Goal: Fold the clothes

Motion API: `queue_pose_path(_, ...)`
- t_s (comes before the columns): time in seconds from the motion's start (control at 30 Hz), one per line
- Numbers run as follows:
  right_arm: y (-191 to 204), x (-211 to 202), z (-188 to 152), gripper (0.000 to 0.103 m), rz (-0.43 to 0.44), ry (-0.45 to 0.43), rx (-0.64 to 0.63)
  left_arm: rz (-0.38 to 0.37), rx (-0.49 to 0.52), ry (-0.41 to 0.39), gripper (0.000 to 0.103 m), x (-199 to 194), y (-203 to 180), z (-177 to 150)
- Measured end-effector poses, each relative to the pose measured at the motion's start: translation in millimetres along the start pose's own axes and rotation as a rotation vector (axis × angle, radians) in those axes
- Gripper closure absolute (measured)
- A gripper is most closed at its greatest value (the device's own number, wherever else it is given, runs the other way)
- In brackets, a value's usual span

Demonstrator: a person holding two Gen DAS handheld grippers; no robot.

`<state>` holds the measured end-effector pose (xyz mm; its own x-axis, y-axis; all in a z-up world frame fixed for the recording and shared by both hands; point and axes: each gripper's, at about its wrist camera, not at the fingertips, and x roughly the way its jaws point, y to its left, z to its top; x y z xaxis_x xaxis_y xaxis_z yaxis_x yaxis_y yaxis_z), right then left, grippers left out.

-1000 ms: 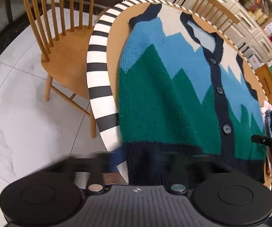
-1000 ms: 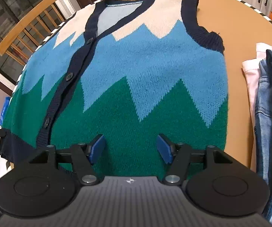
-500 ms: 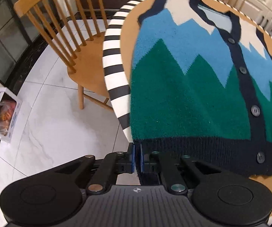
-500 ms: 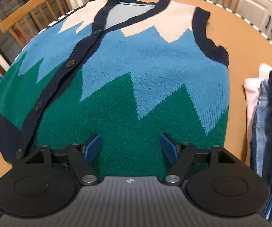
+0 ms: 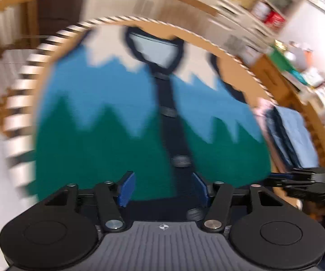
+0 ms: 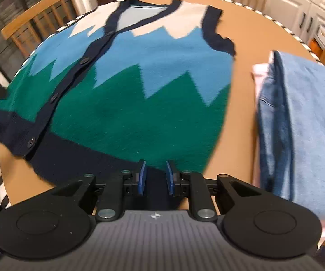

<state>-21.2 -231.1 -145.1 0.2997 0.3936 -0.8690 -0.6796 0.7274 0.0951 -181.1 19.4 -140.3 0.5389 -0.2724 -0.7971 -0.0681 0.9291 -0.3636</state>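
Observation:
A knitted vest (image 6: pixel 126 94) in green, blue and cream with navy trim and a button band lies flat on the round table (image 6: pixel 241 52). It also shows, blurred, in the left wrist view (image 5: pixel 108 144). My left gripper (image 5: pixel 162 188) is open, over the vest's navy hem near the button band. My right gripper (image 6: pixel 155 177) has its jaws nearly closed around the navy hem at the vest's right bottom corner, a narrow gap still between the pads. The right gripper shows at the right edge of the left wrist view (image 5: pixel 302 180).
A stack of folded clothes, blue knit on jeans and pink cloth (image 6: pixel 302 122), lies to the right of the vest. Wooden chairs (image 6: pixel 38 22) stand at the far left of the table. The table has a striped rim (image 5: pixel 24 103). Cabinets stand behind.
My left gripper opened, let go of the hem corner and swung right to the button band. My right gripper narrowed its jaws at the hem and pulled back, showing more of the hem.

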Motion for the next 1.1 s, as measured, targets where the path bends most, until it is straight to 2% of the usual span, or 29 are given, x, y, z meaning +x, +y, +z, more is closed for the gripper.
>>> queue_pose_path(0.03, 4, 3, -1, 0.083, -0.006, 0.021, -0.018, -0.013, 0.008, 0.035, 0.054, 15, -5, 0)
queue_pose_path(0.1, 5, 9, -5, 0.084, -0.042, 0.061, -0.018, 0.006, 0.021, 0.095, 0.067, 36, -12, -2)
queue_pose_path(0.2, -3, 6, -10, 0.084, -0.044, 0.065, 0.021, 0.039, 0.047, 0.127, 0.071, 47, -14, -8)
queue_pose_path(0.33, -7, 1, -15, 0.084, -0.052, 0.076, 0.019, 0.025, -0.04, 0.136, 0.074, 45, -2, -8)
queue_pose_path(0.37, -7, -1, -16, 0.084, -0.061, 0.089, 0.009, 0.009, -0.069, 0.133, 0.071, 43, 1, -8)
queue_pose_path(0.43, -3, -6, -14, 0.075, -0.114, 0.126, -0.007, -0.018, -0.073, 0.091, 0.065, 36, 0, -4)
queue_pose_path(0.5, -2, -17, -8, 0.07, -0.09, 0.074, 0.003, -0.037, -0.043, 0.029, 0.055, 30, -5, 4)
queue_pose_path(0.57, 5, -19, 3, 0.066, -0.05, 0.013, 0.037, -0.063, -0.028, 0.01, 0.053, 38, -9, 13)
queue_pose_path(0.63, 16, -10, 9, 0.067, -0.038, -0.006, 0.043, -0.047, -0.005, 0.078, 0.057, 59, -12, 19)
queue_pose_path(0.67, 21, -3, 10, 0.068, -0.033, 0.0, 0.051, -0.025, 0.018, 0.112, 0.062, 70, -14, 19)
queue_pose_path(0.77, 27, 14, 0, 0.067, -0.074, 0.053, 0.081, -0.037, 0.064, 0.124, 0.061, 72, -11, 20)
queue_pose_path(0.83, 28, 14, -5, 0.065, -0.093, 0.025, 0.11, -0.065, 0.078, 0.147, 0.06, 72, -7, 23)
queue_pose_path(0.93, 35, 15, -4, 0.062, -0.148, 0.031, 0.167, -0.117, 0.097, 0.176, 0.057, 71, 0, 28)
queue_pose_path(0.97, 39, 14, -1, 0.06, -0.173, 0.027, 0.191, -0.115, 0.118, 0.182, 0.055, 68, 2, 30)
queue_pose_path(1.03, 46, 7, 2, 0.051, -0.196, -0.033, 0.258, -0.098, 0.173, 0.191, 0.047, 61, 4, 34)
queue_pose_path(1.07, 49, 6, 3, 0.048, -0.202, -0.05, 0.293, -0.073, 0.21, 0.187, 0.041, 57, 5, 36)
queue_pose_path(1.1, 52, 5, 4, 0.043, -0.211, -0.066, 0.328, -0.052, 0.245, 0.18, 0.04, 53, 6, 37)
